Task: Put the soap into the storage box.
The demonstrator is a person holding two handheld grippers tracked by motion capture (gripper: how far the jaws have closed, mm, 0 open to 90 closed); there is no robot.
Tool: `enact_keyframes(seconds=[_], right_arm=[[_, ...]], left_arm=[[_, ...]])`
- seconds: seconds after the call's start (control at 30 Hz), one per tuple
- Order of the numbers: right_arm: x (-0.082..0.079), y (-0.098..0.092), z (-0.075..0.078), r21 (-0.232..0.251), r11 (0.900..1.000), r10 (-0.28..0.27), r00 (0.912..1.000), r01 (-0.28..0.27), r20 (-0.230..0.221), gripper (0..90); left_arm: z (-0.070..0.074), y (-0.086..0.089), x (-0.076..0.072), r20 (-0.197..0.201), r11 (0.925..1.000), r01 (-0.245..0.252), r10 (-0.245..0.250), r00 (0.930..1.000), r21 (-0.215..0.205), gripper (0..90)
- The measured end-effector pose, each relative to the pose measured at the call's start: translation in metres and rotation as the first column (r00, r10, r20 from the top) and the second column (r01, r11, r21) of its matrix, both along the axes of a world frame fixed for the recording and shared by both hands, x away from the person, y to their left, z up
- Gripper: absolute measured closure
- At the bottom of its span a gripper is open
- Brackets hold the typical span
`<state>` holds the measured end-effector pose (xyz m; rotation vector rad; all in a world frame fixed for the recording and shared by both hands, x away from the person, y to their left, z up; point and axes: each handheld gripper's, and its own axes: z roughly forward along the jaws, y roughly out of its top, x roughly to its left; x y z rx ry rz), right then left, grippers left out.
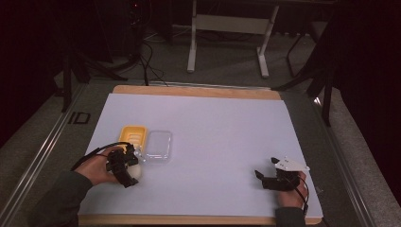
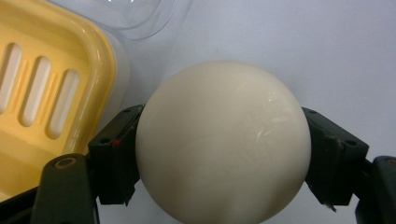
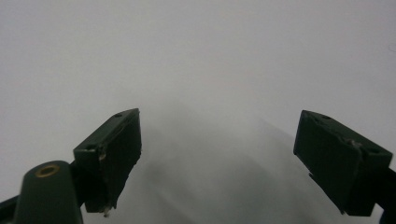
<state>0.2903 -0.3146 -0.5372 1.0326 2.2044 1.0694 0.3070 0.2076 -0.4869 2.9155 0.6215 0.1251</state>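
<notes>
Clamping a cream ball, left gripper sits at the yellow tray's 5 o'clock. Right gripper gapes, holding nothing, over the white mat

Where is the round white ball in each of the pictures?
High view: the white ball sits low on the left, in the left gripper, just in front of the yellow soap dish.
Left gripper view: it sits in the middle, pinched between the two black jaws.
Right gripper view: open jaws over the bare white mat.
Shared landmark: the yellow soap dish, left of the ball.
</notes>
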Motion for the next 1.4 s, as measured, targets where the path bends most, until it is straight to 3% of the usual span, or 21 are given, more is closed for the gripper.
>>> enact_keyframes(seconds=[0.5,1.4], right_arm=[[0.0,0.0,0.0,0.0,1.0,-0.001,1.0,0.001,0.0,15.0],[0.0,0.0,0.0,-0.003,1.0,0.002,1.0,-0.002,0.002,15.0]], left_arm=[[0.012,-0.004,-0.001,0.015,0.9996,0.027,-0.028,0.9995,0.009,23.8],[0.038,0.002,0.005,0.03,0.9996,0.028,-0.028,0.9992,0.007,23.9]])
